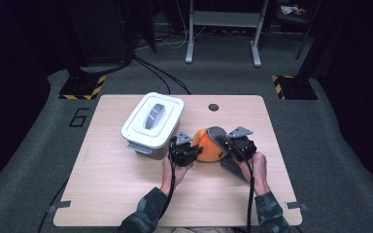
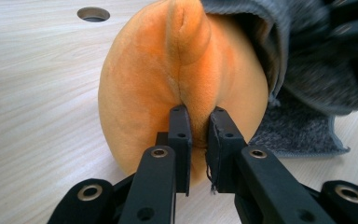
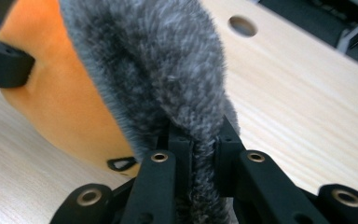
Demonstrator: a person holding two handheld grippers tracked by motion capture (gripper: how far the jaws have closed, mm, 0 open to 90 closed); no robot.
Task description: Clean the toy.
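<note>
a: what are the two grippers doing with that orange cushion [image 1: 208,145]?

b: the left gripper [image 1: 183,151] is pinching a fold of its orange plush, jaws clamped tight on the fabric. the right gripper [image 1: 239,144] is gripping the grey fleece cover [image 1: 217,132], jaws closed on a bunch of it. the cushion is sitting mid-table, just right of the white lidded box [image 1: 152,124].

a: why one on each material?

b: my guess is the left is anchoring the cushion while the right is working the cover over or off it; which one, i can't say.

a: is the high view giving you all that?

b: no, it's only giving the layout: box, cushion, both hands close together. the left gripper view is showing the pinched ridge of plush [image 2: 196,88] and grey cover [image 2: 307,70] draping onto the table [image 2: 42,84]. the right gripper view is showing fleece [image 3: 168,70] running down between its jaws, plus a small black loop tag [image 3: 120,163] on the orange side.
</note>
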